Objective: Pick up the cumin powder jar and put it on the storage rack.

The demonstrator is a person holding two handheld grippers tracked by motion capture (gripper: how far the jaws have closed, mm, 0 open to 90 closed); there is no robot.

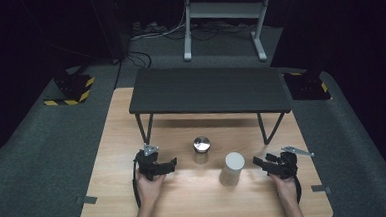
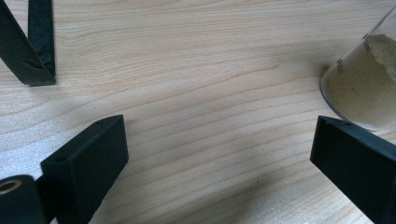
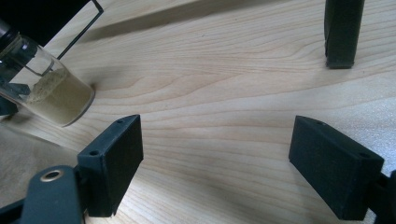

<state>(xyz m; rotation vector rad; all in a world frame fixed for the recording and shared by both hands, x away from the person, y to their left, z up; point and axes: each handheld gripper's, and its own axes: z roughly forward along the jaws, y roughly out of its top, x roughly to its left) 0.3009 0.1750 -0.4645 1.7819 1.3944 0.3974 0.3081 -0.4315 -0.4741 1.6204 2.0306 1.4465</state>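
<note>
A small glass jar (image 1: 201, 149) with a shiny metal lid stands on the wooden table (image 1: 122, 142), in front of the black shelf. It holds beige powder, as the left gripper view (image 2: 364, 84) and the right gripper view (image 3: 51, 95) both show. A white cylinder (image 1: 231, 168) stands just right of it, nearer the person. My left gripper (image 1: 172, 163) (image 2: 219, 133) rests left of the jar, open and holding nothing. My right gripper (image 1: 257, 161) (image 3: 217, 135) rests right of the cylinder, also open with nothing between its jaws.
A low black shelf (image 1: 210, 89) on thin metal legs spans the far half of the table. One leg (image 2: 32, 42) stands ahead of my left gripper, another leg (image 3: 342, 32) ahead of my right. Grey carpet surrounds the table.
</note>
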